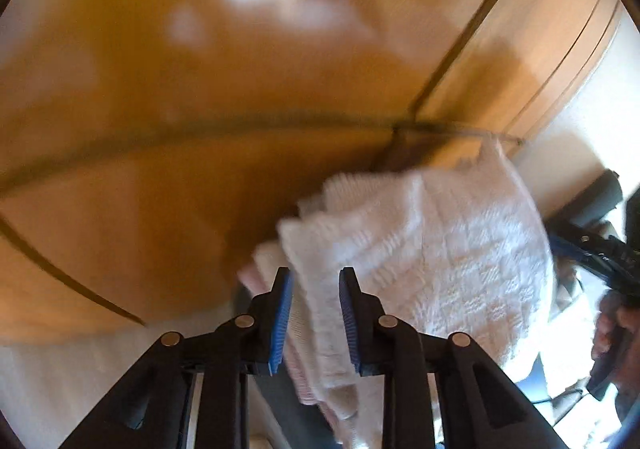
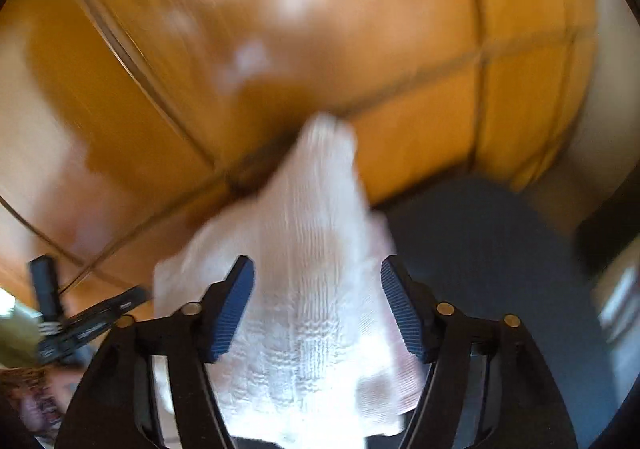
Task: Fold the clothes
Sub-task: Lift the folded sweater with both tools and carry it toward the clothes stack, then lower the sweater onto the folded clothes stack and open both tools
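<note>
The white knitted garment (image 1: 432, 249), seemingly soft, light and limp, is seen between both parted grippers (image 1: 314, 319) (image 2: 318, 313), ungripped; an edge is judged the best hold.

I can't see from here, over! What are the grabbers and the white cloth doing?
Left gripper open, white cloth between its fingers. Right gripper open wide, cloth between its fingers too. Wooden cupboard behind. Picture blurry; nothing seen blocking.

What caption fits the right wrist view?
Right tool, blue pads apart, straddles a white knitted garment in front of blurred wooden cabinet doors.
</note>
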The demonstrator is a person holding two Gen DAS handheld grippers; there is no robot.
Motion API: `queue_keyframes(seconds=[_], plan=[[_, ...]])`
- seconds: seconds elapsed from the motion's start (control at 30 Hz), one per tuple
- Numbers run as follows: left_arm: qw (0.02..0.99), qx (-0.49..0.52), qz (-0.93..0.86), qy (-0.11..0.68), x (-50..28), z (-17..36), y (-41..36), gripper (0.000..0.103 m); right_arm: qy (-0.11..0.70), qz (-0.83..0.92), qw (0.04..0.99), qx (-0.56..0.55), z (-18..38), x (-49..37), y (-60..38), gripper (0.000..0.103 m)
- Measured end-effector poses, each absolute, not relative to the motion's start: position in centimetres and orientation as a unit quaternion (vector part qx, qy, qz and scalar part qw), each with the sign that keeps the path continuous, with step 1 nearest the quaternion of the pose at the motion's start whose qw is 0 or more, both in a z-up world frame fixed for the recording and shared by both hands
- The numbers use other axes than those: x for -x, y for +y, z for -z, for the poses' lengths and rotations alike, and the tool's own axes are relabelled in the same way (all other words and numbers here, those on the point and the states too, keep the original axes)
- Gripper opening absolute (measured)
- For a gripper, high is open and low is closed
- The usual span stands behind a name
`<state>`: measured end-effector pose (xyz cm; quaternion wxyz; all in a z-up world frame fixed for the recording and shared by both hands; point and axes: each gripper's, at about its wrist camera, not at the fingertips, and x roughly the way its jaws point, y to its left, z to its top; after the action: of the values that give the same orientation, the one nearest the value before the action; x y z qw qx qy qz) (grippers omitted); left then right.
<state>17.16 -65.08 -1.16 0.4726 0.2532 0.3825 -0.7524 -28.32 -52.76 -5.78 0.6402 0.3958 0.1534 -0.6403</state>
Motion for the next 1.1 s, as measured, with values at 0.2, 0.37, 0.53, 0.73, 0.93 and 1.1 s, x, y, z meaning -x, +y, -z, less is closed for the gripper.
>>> queue_keyframes(seconds=[0.2, 0.37, 0.53, 0.73, 0.93, 1.1], plan=[[0.431, -0.283, 0.803, 0.298, -10.9, 0.1, -62.6, 0.020, 0.236, 0.609, 0.668, -0.356, 6.6, 27.7, -60.0, 0.047], [0.427, -0.353, 0.785, 0.276, -8.0, 3.4, -63.5, 0.022, 0.316, 0.626, 0.622, -0.347, 11.3, 23.2, -67.4, 0.048], [0.440, -0.387, 0.760, 0.281, -7.5, 3.7, -63.6, 0.022, 0.265, 0.636, 0.637, -0.346, 6.9, 23.2, -61.5, 0.049], [0.495, -0.337, 0.718, 0.355, -11.5, -0.8, -57.2, 0.022, 0.205, 0.644, 0.614, -0.408, 3.6, 21.4, -53.1, 0.057], [0.533, -0.301, 0.708, 0.353, -14.3, -6.9, -44.7, 0.022, 0.185, 0.645, 0.591, -0.447, 3.1, 19.6, -44.4, 0.058], [0.553, -0.297, 0.708, 0.323, -14.2, -12.0, -36.4, 0.024, 0.200, 0.650, 0.601, -0.421, 0.2, 15.5, -37.5, 0.060]])
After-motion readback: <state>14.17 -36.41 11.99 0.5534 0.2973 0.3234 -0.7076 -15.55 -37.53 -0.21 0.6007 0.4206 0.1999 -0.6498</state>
